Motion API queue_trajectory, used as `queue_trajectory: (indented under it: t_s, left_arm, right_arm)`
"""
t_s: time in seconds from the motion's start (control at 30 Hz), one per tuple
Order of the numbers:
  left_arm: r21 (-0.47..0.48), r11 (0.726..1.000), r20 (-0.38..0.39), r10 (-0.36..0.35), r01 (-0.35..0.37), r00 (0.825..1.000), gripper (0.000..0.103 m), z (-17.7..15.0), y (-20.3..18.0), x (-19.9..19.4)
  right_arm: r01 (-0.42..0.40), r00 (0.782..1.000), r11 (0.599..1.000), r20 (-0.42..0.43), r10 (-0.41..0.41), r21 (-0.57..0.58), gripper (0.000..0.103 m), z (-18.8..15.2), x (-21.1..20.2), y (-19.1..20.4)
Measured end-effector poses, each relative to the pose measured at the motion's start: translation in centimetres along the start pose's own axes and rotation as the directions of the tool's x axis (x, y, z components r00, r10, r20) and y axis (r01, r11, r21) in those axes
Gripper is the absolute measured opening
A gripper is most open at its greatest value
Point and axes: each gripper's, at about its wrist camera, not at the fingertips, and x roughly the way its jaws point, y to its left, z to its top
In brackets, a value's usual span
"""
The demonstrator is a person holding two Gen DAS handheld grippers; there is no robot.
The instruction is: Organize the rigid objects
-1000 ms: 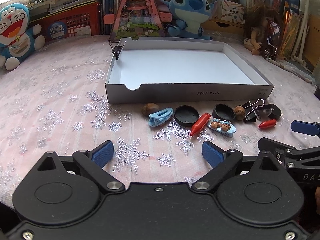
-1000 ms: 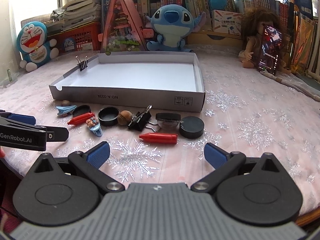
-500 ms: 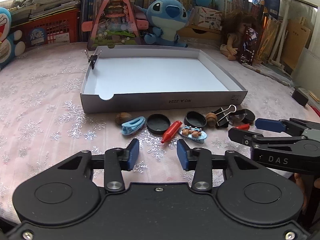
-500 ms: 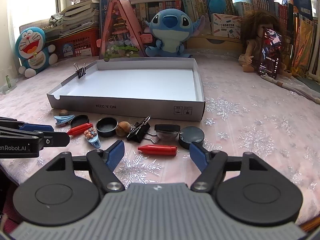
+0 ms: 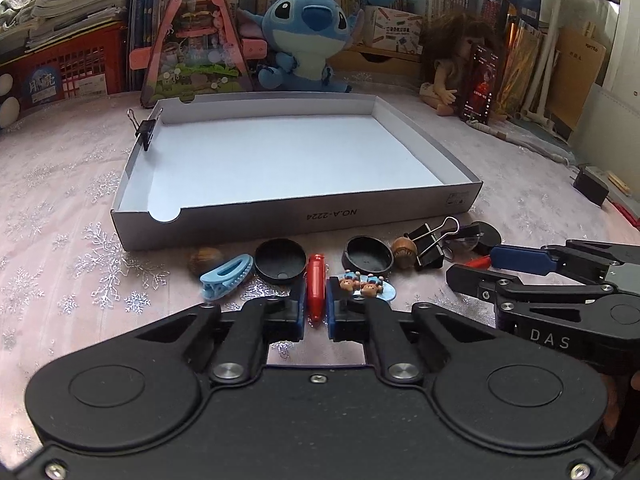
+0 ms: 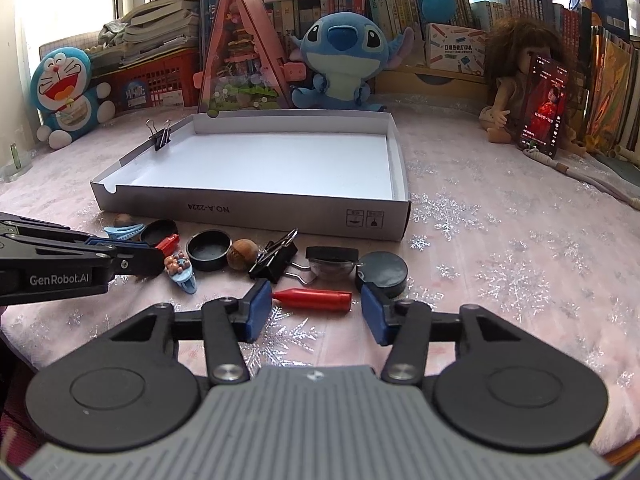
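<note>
Glossy red crayon (image 5: pixel 315 288), flat cardboard tray (image 5: pixel 248 220)

So the box lid (image 6: pixel 256 210) sits mid-table with a binder clip (image 6: pixel 159 136) on its left wall. In front runs a row: walnut (image 5: pixel 206 258), hair clip (image 5: pixel 227 278), caps, crayons (image 6: pixel 314 299). Plush toys (image 6: pixel 344 64) sit behind it.

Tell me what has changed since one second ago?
The left gripper has closed its jaws on a red crayon. The right gripper has just been closing around the other red crayon, pads not yet pressing. The box and other small items stayed in place.
</note>
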Motion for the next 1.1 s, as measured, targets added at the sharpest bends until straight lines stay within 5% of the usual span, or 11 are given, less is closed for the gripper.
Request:
queue_trajectory:
  t_s: [0.13, 0.33, 1.1]
  left_arm:
    - [0.014, 1.0, 0.001, -0.02, 0.02, 1.0, 0.009, -0.2, 0.1, -0.6]
    - [0.051, 0.998, -0.018, -0.044, 0.045, 0.999, 0.009, -0.9, 0.7, -2.1]
    - [0.036, 0.998, -0.03, 0.061, -0.06, 0.998, 0.02, -2.2, 3.6, -3.5]
  right_arm:
    - [-0.005, 1.0, 1.0, 0.0, 0.005, 0.0, 0.04, 0.0, 0.1, -0.1]
    - [-0.017, 1.0, 1.0, 0.004, 0.017, -0.008, 0.035, 0.0, 0.1, 0.1]
    - [-0.013, 1.0, 1.0, 0.006, 0.013, 0.001, 0.04, 0.0, 0.2, 0.0]
